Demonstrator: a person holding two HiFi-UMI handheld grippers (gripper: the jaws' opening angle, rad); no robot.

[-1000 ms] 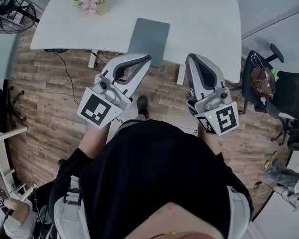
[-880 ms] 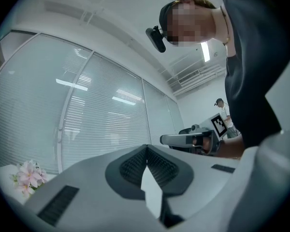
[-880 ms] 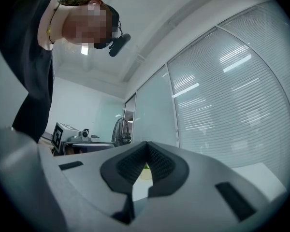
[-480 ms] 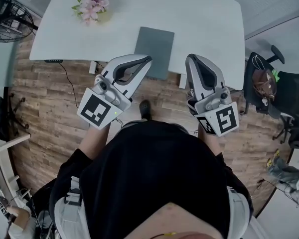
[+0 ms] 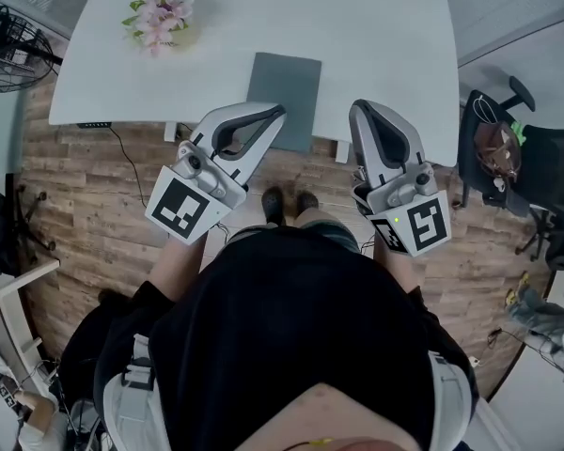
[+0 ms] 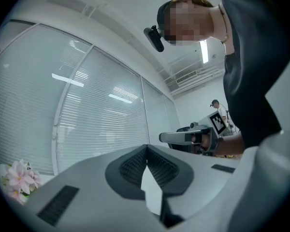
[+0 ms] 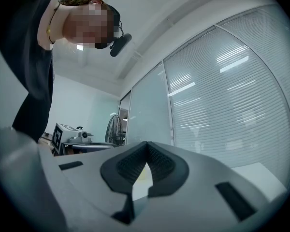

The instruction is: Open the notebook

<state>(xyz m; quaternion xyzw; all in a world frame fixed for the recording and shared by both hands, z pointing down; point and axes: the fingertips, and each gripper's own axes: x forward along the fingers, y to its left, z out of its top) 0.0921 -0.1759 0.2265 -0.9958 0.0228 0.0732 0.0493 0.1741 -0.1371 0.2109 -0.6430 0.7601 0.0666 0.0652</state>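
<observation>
Left tongs: the left gripper, a white plastic shell with dark ribbed pads, is seen clenched. The pads are pressed tip to tip and nothing is held between them.
Right tongs: the right gripper, of the same white-and-dark build, is likewise clenched on nothing. Its pads are met at the tips in the right gripper view.
Placing of the tongs: both are held at mid frame in the head view, side by side but apart, and pointed toward the top of the frame. A black-and-white marker cube is carried at the rear of each.
Task's thing: the flat grey rectangular notebook is laid closed at upper centre of the head view, its lower end at the near edge of the table. The left gripper's tips are seen over its lower left part, and whether it is touched cannot be told.
Support: the white rounded table is spread across the top of the frame.
Table, upper left: a bunch of pink and white flowers is set well apart from the notebook.
Below the table: a brown wood-plank floor and a pair of dark shoes are shown at lower centre.
Frame edges: a black wire-caged fan is seen at upper left, and a black office chair at right.
</observation>
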